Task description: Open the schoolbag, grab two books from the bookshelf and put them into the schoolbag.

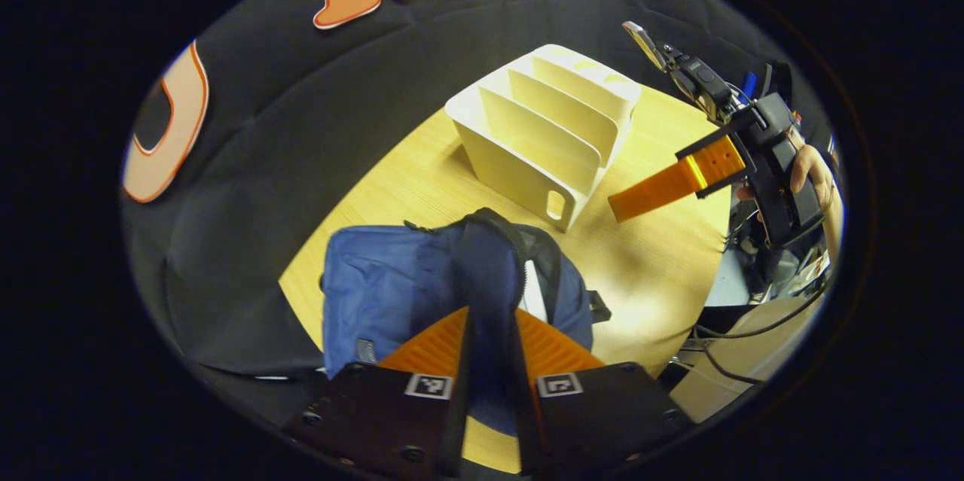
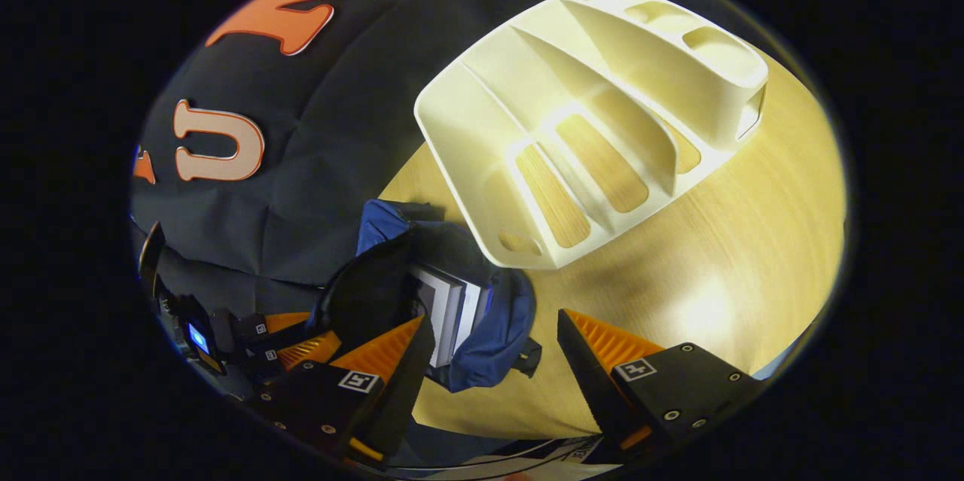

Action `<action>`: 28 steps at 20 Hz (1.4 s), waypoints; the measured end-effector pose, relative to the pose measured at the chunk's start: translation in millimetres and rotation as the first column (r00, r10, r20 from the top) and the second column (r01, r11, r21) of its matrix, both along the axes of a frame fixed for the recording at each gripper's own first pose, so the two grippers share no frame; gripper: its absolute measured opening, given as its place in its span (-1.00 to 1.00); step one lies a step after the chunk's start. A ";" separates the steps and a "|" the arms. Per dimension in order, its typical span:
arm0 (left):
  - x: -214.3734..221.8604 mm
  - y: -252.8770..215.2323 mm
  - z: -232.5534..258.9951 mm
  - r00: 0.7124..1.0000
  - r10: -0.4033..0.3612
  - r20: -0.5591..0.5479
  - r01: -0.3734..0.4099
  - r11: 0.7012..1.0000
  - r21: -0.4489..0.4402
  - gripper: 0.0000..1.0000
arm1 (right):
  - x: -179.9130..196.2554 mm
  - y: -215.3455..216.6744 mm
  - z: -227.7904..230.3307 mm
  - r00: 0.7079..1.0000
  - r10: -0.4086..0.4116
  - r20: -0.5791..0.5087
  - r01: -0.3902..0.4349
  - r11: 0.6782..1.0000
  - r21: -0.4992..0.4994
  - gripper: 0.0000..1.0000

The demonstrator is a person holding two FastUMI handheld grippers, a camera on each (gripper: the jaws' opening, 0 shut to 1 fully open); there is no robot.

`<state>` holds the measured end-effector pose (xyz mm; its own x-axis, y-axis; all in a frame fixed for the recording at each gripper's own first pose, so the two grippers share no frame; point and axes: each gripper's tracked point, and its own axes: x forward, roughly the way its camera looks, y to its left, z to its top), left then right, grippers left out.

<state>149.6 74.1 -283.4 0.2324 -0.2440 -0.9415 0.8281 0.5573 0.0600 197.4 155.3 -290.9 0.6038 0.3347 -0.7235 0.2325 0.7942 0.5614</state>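
schoolbags: 1 (image 1: 384, 293) | bookshelves: 1 (image 1: 542, 127) | books in bag: seemingly 2 (image 2: 452, 308) | tables: 1 (image 2: 753, 240)

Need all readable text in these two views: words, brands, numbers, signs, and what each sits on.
Schoolbag, bookshelf, books: no readable text.
Small patch low on the schoolbag: too small to read.
Square marker tags on the left gripper and right gripper: black-and-white patterns, no letters or numbers.
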 end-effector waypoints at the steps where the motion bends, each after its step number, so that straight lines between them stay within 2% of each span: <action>1: -6.1 0.6 -6.2 1.000 0.013 -0.007 -0.013 1.000 0.008 0.07 | -2.7 -6.3 -0.5 1.000 0.013 -0.011 -0.013 1.000 -0.005 0.94; 3: -20.1 -3.1 -20.7 0.999 0.045 -0.028 -0.045 0.999 0.025 1.00 | -9.8 -22.7 -1.2 0.998 0.044 -0.036 -0.045 0.999 -0.030 0.94; 4: -24.7 -10.5 -27.1 0.997 0.064 -0.037 -0.063 0.998 0.025 0.95 | -13.4 -32.6 -2.3 0.997 0.059 -0.047 -0.061 0.997 -0.049 0.94; 6: -35.4 -24.8 -35.9 0.993 0.109 -0.041 -0.109 0.994 0.012 0.99 | -20.2 -55.0 -0.6 0.995 0.080 -0.065 -0.086 0.993 -0.086 0.95; 9: -36.3 -62.0 -29.9 0.974 0.225 0.002 -0.224 0.973 -0.061 0.99 | -24.1 -89.7 15.2 0.994 0.103 -0.041 -0.108 0.984 -0.140 0.95; 12: -28.8 -109.3 -8.2 0.933 0.358 0.043 -0.343 0.919 -0.195 0.98 | -21.8 -129.7 48.8 0.990 0.124 0.060 -0.107 0.966 -0.235 0.95; 14: -23.9 -135.8 9.4 0.901 0.423 0.097 -0.383 0.880 -0.280 0.97 | -20.7 -154.8 76.9 0.978 0.139 0.157 -0.084 0.946 -0.312 0.95; 16: -20.2 -153.3 29.3 0.870 0.464 0.164 -0.390 0.853 -0.346 0.98 | -20.1 -170.0 105.5 0.951 0.168 0.261 -0.058 0.922 -0.384 0.95; 19: -23.1 -162.5 35.2 0.834 0.518 0.190 -0.394 0.800 -0.453 0.97 | -20.8 -178.3 145.4 0.886 0.212 0.411 -0.005 0.894 -0.449 0.94; 21: -16.1 -148.6 34.2 0.786 0.572 0.235 -0.405 0.763 -0.504 0.97 | -28.5 -179.6 171.5 0.833 0.231 0.502 0.026 0.891 -0.453 0.93; 23: -7.2 -138.4 46.1 0.717 0.614 0.331 -0.377 0.740 -0.557 0.97 | -37.4 -186.7 195.0 0.778 0.245 0.579 0.064 0.885 -0.461 0.94; 24: -5.6 -131.3 49.8 0.685 0.628 0.369 -0.357 0.731 -0.581 0.96 | -40.7 -190.7 204.5 0.758 0.241 0.606 0.094 0.879 -0.467 0.94; 26: -6.1 -125.5 56.8 0.638 0.639 0.430 -0.331 0.732 -0.596 0.95 | -41.2 -194.1 212.0 0.724 0.237 0.647 0.141 0.868 -0.476 0.94; 28: -8.3 -124.8 66.3 0.611 0.637 0.470 -0.308 0.739 -0.599 0.95 | -36.3 -196.6 216.1 0.680 0.240 0.693 0.198 0.850 -0.488 0.94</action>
<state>141.3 -50.7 -217.1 0.9036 -0.2408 -0.3544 0.2906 0.9522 0.0940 161.1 -41.3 -74.8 0.9876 0.0898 -0.1286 -0.0811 0.9942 0.0710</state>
